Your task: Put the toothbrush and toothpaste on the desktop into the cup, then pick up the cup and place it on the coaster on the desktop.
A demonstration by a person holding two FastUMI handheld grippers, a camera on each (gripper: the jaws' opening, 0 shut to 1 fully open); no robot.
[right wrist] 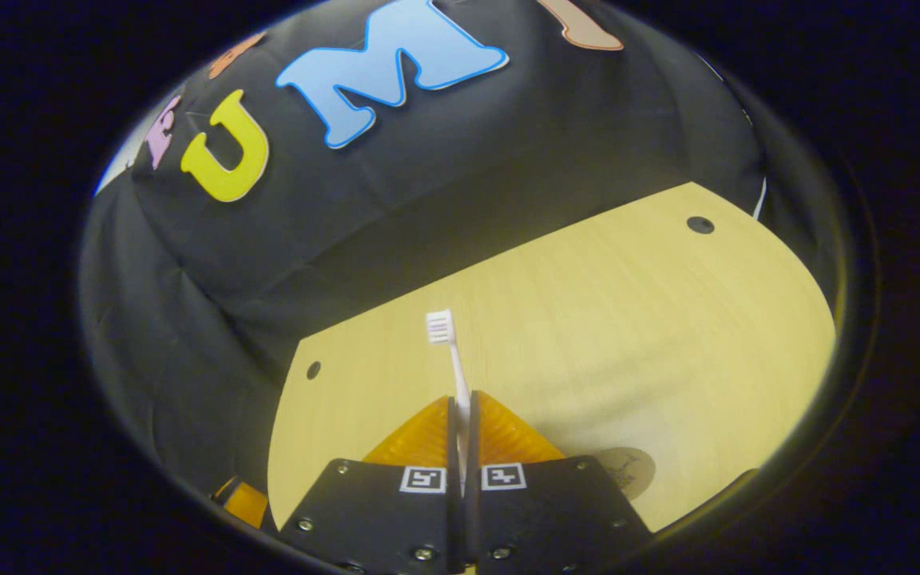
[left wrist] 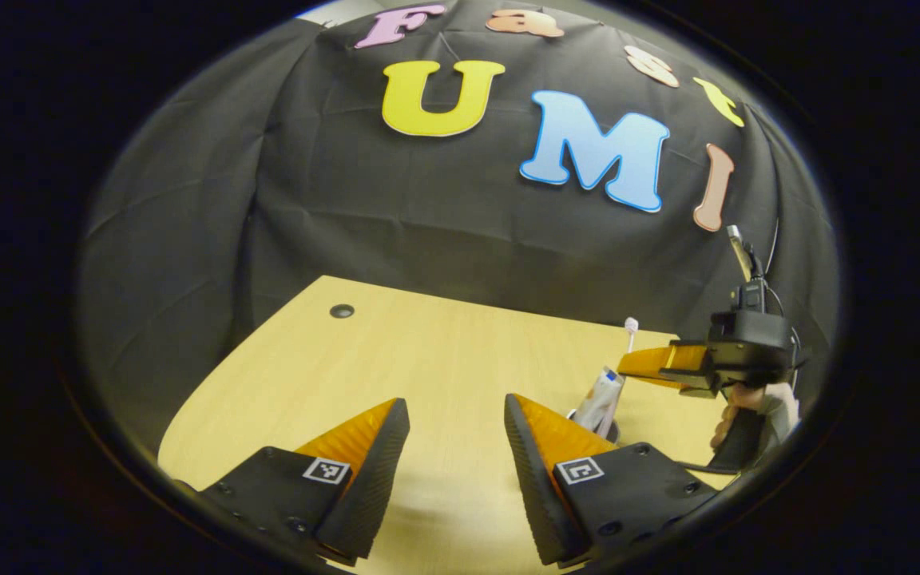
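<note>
While your right gripper (right wrist: 464, 399) has its fingers pressed together on the brush (right wrist: 454, 359), treat the hold as item one: a thin handle pinched low on the shaft, bristle head out ahead of the tips.

Item two, left gripper (left wrist: 456, 411): fingers wide apart, nothing between them, poised low over bare desk (left wrist: 428, 343).

Item three, paste (left wrist: 597, 399): a tube standing upright in the cup (left wrist: 612, 433), of which just a dark bit of rim peeps past your left finger. In the left gripper view the brush runs down alongside the tube toward that rim; whether its lower end is inside the cup cannot be told.

Item four, coaster (right wrist: 626, 471): a pale disc flat on the desk, low and right of the fingers in the right gripper view, nothing on it.

Risks, as judged:
- The slim handle may pivot in the pinch, so the end misses the mouth.
- Nudging the tube may tip the cup, since the tube stands tall and leans.
- Letting go with the brush leaning far out may topple it over the rim.

Pose: your right hand (left wrist: 747, 407) holds its gripper roughly level, reaching in from the side above the cup. The left gripper points forward and slightly down, near the cup but apart from it.
</note>
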